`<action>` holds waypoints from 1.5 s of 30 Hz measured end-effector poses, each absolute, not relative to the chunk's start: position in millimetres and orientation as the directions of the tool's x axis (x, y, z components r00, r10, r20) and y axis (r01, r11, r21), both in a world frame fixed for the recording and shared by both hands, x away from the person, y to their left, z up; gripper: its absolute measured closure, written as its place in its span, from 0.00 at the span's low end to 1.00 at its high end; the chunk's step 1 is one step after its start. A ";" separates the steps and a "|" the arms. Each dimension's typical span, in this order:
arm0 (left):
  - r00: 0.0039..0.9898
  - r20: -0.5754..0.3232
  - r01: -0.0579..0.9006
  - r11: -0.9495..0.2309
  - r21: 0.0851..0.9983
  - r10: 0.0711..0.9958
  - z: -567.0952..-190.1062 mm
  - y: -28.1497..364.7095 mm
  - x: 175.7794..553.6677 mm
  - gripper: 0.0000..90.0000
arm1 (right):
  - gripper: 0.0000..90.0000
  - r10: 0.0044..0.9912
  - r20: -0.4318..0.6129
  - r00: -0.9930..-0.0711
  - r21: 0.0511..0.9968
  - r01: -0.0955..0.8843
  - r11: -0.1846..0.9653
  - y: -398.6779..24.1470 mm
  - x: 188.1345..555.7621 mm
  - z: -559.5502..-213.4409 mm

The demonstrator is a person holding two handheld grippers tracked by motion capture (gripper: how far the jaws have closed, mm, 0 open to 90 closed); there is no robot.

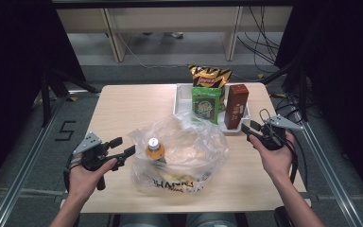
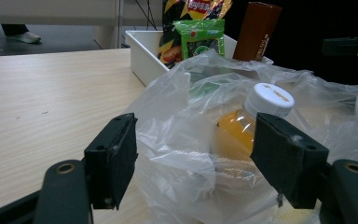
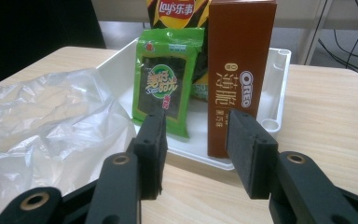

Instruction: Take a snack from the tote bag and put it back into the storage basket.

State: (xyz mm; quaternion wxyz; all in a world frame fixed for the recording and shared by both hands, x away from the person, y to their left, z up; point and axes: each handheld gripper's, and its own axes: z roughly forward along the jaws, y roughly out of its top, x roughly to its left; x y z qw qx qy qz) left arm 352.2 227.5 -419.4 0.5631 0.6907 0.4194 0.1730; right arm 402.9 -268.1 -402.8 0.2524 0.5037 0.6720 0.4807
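A crumpled clear plastic bag [image 1: 189, 142] lies mid-table with an orange drink bottle [image 1: 155, 149] standing inside it, white cap up. My left gripper [image 1: 125, 146] hovers at the bag's left side, jaws open; in the left gripper view the bag [image 2: 177, 154] and the bottle [image 2: 235, 133] lie just beyond the pads, untouched. My right gripper [image 1: 246, 128] is open in front of a white tray [image 1: 182, 97]. In the right gripper view its pads frame the tray's near rim, below a brown Oreo box [image 3: 240, 70] and a green seaweed pack [image 3: 165, 79], with nothing between them.
The tray stands at the table's back right and also holds a Lay's chips bag [image 1: 210, 75] behind the seaweed pack [image 1: 206, 104] and Oreo box [image 1: 236, 106]. Bare wood [image 1: 127, 109] stretches along the table's left and back. Cables and table legs lie beyond the far edge.
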 end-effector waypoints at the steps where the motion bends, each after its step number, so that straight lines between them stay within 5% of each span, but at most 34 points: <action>1: 0.594 -0.235 0.382 -0.013 0.924 0.769 -419.0 226.4 352.1 0.34 | 0.64 0.919 0.137 -0.371 0.901 0.431 0.040 -269.2 403.7 -403.5; 26: 0.690 -0.198 0.322 -0.051 0.945 0.696 -401.9 180.0 350.5 0.32 | 0.61 0.928 0.160 -0.337 0.887 0.461 0.014 -276.3 407.4 -407.2; 45: 0.678 -0.140 0.336 -0.135 0.932 0.722 -432.2 150.7 365.2 0.28 | 0.60 0.934 0.150 -0.324 0.873 0.487 0.029 -277.6 403.9 -411.2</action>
